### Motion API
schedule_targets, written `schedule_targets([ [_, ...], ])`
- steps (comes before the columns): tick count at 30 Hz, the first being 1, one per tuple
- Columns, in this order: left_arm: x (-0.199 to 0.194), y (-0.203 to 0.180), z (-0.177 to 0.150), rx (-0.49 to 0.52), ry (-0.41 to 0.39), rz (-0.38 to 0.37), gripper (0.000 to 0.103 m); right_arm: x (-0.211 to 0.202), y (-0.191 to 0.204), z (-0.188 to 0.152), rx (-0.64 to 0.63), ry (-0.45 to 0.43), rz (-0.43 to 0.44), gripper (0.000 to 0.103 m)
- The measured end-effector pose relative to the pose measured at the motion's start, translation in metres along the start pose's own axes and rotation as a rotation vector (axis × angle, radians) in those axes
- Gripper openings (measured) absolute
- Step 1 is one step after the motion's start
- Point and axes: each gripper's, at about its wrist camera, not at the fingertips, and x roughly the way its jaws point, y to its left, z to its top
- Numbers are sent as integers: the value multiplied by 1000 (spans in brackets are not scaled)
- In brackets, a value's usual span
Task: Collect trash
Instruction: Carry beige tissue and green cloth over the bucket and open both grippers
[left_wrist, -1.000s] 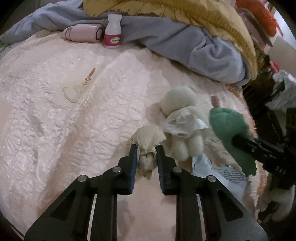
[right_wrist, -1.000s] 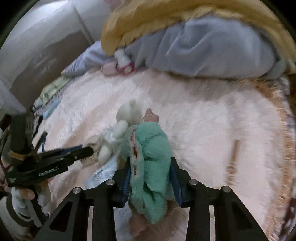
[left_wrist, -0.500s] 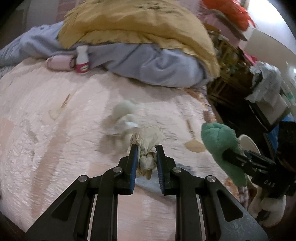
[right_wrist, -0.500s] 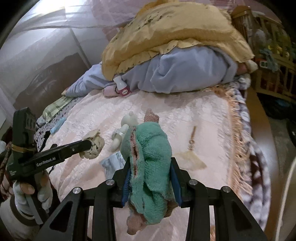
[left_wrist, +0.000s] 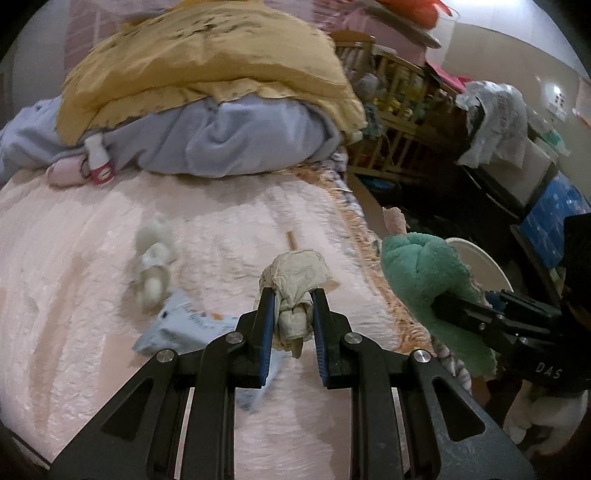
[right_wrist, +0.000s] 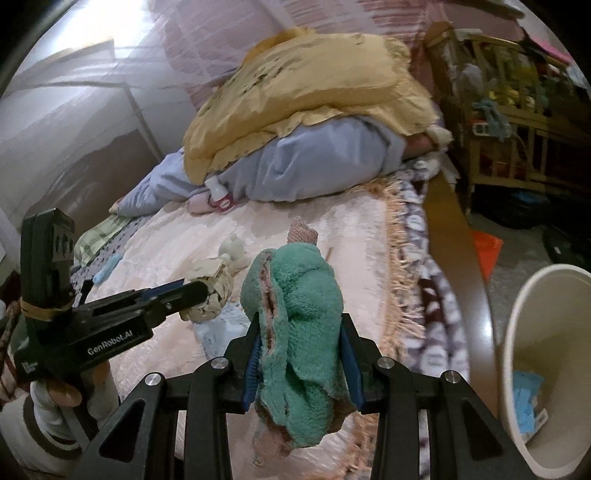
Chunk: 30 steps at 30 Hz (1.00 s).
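My left gripper is shut on a crumpled beige tissue wad held above the pink bedspread. It shows in the right wrist view too. My right gripper is shut on a green fuzzy cloth, which also shows at the right of the left wrist view. A cream waste bin stands on the floor right of the bed, with blue trash inside. A light blue wrapper and a small white plush toy lie on the bed.
Yellow and lavender bedding is piled at the bed's far end, with a white and pink bottle beside it. A wooden crib and clutter stand right of the bed. A wooden bed rail runs between bed and bin.
Both grippers have lifted their loads off the bed and swung right toward the bed's edge. The bin has come into view.
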Motion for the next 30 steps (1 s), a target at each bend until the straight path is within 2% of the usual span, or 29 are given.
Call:
schedule_targets([
  [11,17,-55,4,103,-7,-34,17,-32,-37,-7,57,-43,-70,37],
  [30,43,-116,7,200,20,-93,17,-68,-92,-19,172,-99,-141,37],
])
